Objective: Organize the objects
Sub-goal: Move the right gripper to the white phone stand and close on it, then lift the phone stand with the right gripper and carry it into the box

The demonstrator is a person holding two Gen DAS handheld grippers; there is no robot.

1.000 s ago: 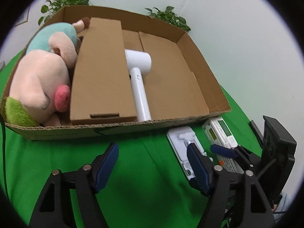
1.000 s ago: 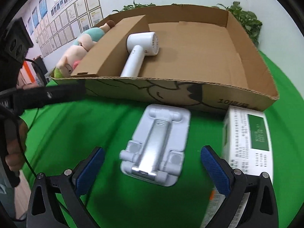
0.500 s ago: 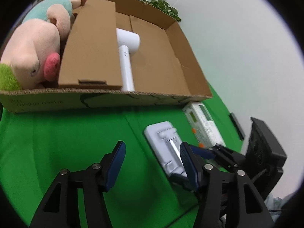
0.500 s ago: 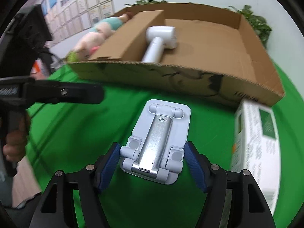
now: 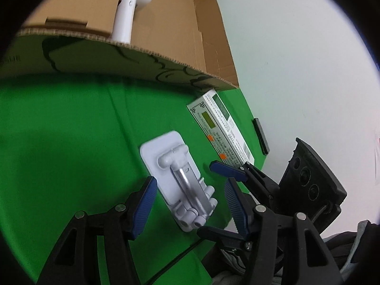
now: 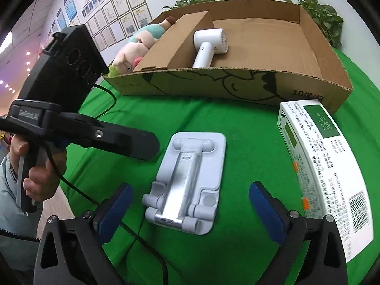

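Rows of framed papers (image 6: 118,16) are hanging on the white wall (image 5: 296,59); leafy plants (image 6: 325,16) are standing behind the green-covered surface (image 6: 249,128).

A pale grey folding phone stand (image 6: 190,180) lies flat on the green cloth-covered table (image 6: 237,128), in front of an open brown cardboard box (image 6: 237,90). A white printed carton (image 6: 327,171) lies to the stand's right. In the box, a white hair dryer (image 6: 209,47) lies right of a cardboard divider (image 6: 173,45), a pink plush pig (image 6: 133,52) left of it.
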